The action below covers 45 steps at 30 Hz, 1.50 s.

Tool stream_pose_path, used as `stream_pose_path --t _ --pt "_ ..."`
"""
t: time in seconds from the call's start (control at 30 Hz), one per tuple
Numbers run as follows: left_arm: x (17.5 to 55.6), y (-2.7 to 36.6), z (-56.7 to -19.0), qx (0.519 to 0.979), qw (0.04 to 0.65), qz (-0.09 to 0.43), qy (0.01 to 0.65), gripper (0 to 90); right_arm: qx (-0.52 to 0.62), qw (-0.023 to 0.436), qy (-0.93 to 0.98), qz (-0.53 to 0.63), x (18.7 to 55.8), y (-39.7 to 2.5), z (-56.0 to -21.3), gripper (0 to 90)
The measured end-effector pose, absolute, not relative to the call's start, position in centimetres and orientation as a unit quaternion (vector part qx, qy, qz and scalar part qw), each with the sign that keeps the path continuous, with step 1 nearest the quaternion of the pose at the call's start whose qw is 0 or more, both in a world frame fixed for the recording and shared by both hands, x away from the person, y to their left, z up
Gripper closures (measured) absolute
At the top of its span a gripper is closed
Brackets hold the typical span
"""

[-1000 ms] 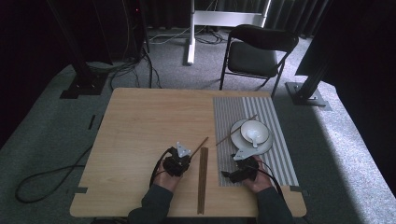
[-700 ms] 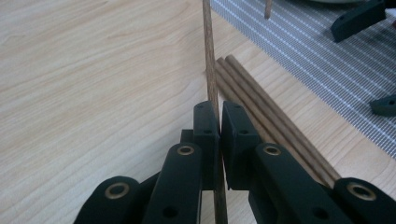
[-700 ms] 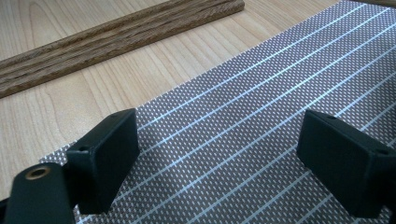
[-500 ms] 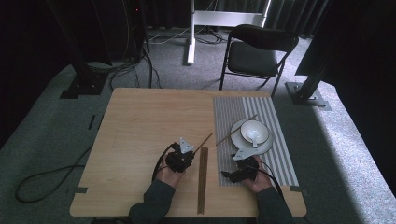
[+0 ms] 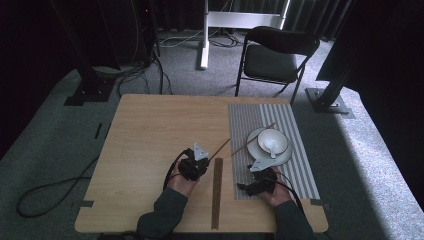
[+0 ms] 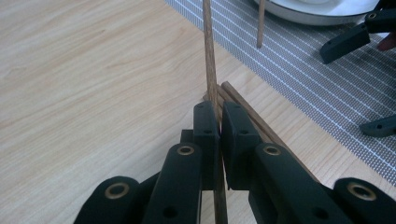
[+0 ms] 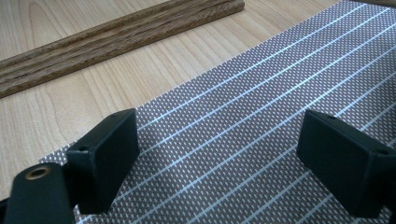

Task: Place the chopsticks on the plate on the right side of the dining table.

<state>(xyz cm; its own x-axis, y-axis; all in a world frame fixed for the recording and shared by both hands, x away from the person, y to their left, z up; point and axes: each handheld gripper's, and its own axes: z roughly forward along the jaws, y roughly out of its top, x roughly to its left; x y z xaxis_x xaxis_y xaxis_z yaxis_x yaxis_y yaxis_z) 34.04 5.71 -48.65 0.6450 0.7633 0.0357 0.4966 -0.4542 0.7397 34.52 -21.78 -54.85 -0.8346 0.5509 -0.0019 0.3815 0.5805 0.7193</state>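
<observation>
My left tool (image 6: pixel 218 122) is pinched shut on a chopstick (image 6: pixel 209 56) near its end, above the tabletop (image 5: pixel 150 130) beside the striped mat (image 5: pixel 295 150). Held so far back, it could pivot or slip. My right tool (image 7: pixel 224 163) rests wide open, empty, on the mat.

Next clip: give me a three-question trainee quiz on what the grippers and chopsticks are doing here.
1. True or false: the left gripper is shut on a thin brown wooden chopstick.
2. How do the right gripper jaws stand: A) shut on a spoon, B) apart with nothing between them, above the grey striped placemat?
3. What sits on the round white plate?

Key: 1 true. 2 B. 3 a white bowl holding a white spoon.
</observation>
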Motion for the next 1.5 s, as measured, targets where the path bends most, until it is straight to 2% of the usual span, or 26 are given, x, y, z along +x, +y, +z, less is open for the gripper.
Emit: stream_pose_path --t 1.5 --pt "36.9 3.6 -46.1 0.837 0.391 0.18 0.338 84.9 0.263 0.115 0.882 0.374 34.6 -21.8 -54.9 11.8"
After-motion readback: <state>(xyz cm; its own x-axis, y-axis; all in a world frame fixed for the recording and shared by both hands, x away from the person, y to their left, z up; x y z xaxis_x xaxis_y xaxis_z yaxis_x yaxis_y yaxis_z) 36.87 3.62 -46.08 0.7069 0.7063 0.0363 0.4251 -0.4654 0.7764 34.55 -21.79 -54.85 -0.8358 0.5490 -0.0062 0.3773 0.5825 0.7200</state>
